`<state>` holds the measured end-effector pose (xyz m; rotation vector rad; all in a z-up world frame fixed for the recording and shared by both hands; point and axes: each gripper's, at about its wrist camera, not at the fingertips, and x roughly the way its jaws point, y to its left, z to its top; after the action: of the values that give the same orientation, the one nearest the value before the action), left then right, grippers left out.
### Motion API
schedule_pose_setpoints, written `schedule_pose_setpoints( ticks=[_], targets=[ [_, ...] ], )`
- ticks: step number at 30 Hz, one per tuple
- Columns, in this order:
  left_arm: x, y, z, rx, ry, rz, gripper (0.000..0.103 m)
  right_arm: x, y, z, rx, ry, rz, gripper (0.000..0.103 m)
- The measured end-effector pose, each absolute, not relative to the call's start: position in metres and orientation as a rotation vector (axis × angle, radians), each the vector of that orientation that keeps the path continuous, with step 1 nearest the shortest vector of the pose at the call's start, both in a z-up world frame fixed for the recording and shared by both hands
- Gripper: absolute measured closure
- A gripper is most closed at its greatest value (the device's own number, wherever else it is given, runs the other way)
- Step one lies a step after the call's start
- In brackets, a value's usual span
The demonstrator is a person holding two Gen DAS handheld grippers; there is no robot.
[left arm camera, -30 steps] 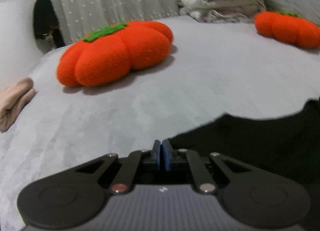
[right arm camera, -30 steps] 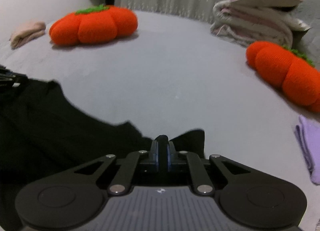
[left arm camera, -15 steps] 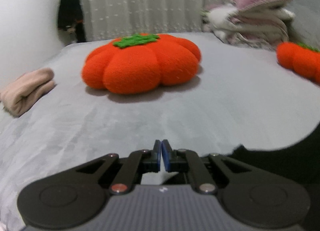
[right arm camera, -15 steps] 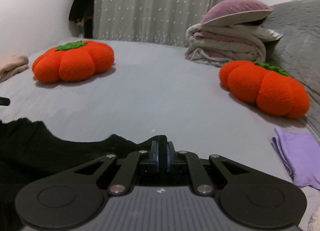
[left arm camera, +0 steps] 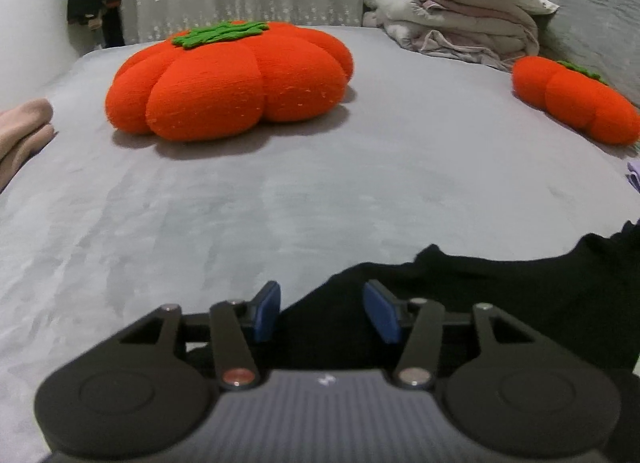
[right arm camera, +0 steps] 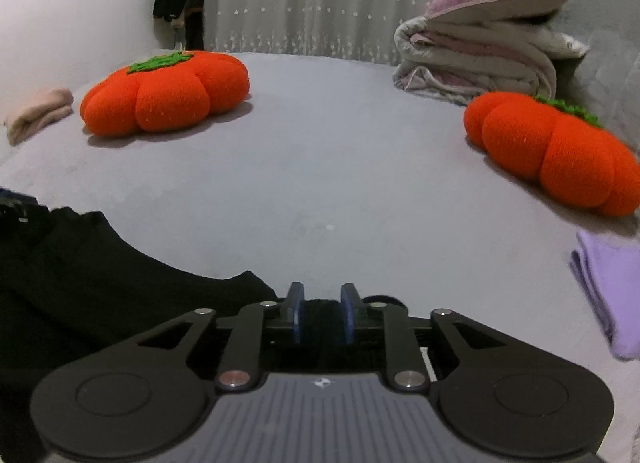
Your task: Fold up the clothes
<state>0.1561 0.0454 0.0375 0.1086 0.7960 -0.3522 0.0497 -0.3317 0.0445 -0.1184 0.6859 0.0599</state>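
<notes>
A black garment [left arm camera: 500, 295] lies spread on the grey bed, its far edge running across the lower part of both wrist views [right arm camera: 100, 283]. My left gripper [left arm camera: 322, 303] hangs over the garment's left corner, its jaws opening, blue pads [left arm camera: 267, 311] apart with black cloth lying in the gap and not pressed. My right gripper [right arm camera: 320, 303] is over the garment's right corner, its jaws opening too; cloth shows between the narrowly parted pads, which no longer pinch it.
Two orange pumpkin cushions rest on the bed, one at far left [left arm camera: 228, 79] and one at right [right arm camera: 556, 151]. Folded bedding topped by a pink pillow [right arm camera: 480, 51] is stacked at the back right. A beige folded cloth [left arm camera: 24, 135] sits at left, a lilac one [right arm camera: 608, 291] at right.
Both grippers were shut on the black garment's corners and have now parted their pads, the left one wider. The views tipped up slightly, and the garment lies flat on the bed.
</notes>
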Motion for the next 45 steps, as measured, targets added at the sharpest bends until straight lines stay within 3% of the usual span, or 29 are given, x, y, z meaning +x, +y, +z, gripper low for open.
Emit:
schedule_pose_setpoints(
  ticks=[19, 24, 30, 45],
  targets=[
    [0.142, 0.011, 0.019, 0.284, 0.746, -0.292, 0.055, 0.055, -0.332, 0.025, -0.117, 0.764, 0.082, 0.082],
    [0.141, 0.009, 0.019, 0.3, 0.739, -0.273, 0.077, 0.056, -0.33, 0.022, -0.126, 0.784, 0.065, 0.071],
    [0.141, 0.005, 0.018, 0.32, 0.746, -0.274, 0.088, 0.054, -0.33, 0.021, -0.117, 0.79, 0.055, 0.07],
    [0.14, -0.001, 0.018, 0.329, 0.771, -0.248, 0.088, 0.055, -0.332, 0.024, -0.112, 0.783, 0.059, 0.071]
  ],
)
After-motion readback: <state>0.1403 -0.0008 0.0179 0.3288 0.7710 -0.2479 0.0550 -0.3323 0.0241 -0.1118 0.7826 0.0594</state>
